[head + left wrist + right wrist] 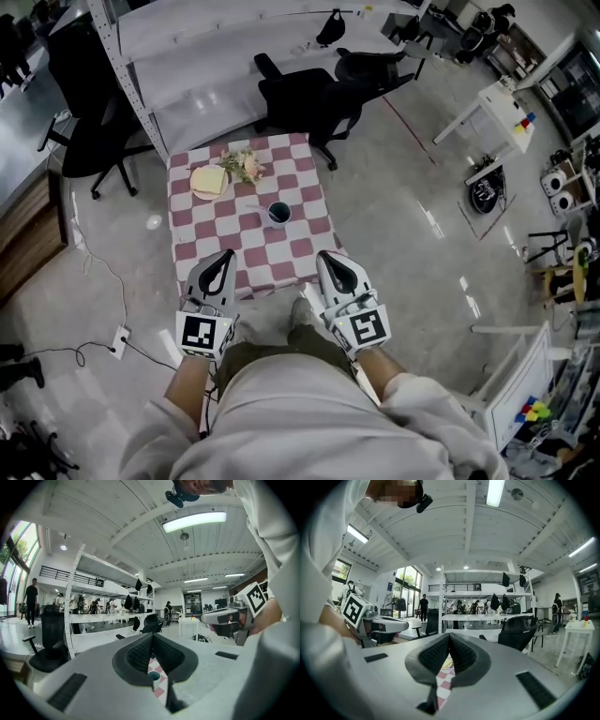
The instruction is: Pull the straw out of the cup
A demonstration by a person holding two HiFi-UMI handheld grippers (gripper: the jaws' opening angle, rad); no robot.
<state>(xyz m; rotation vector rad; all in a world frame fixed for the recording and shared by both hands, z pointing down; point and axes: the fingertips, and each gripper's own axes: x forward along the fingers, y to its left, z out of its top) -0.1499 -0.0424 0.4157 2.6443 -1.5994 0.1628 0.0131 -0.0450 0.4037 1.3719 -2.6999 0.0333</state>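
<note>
A dark blue cup [278, 214] stands on the small table with the red-and-white checked cloth [220, 230]. A thin pale straw [256, 203] seems to lean out of it to the left. My left gripper [228, 254] and right gripper [323, 255] hover side by side over the table's near edge, short of the cup, both shut and empty. In the left gripper view the shut jaws [153, 634] frame the cup [153, 677] below them. The right gripper view shows its shut jaws [449, 634] with only checked cloth [446, 677] beneath.
A yellow plate [209, 180] and a small bunch of flowers [244, 165] sit at the table's far end. Black office chairs [305, 98] stand behind the table, with a white shelf rack [131, 94] at the back left. A cable [112, 281] trails over the floor on the left.
</note>
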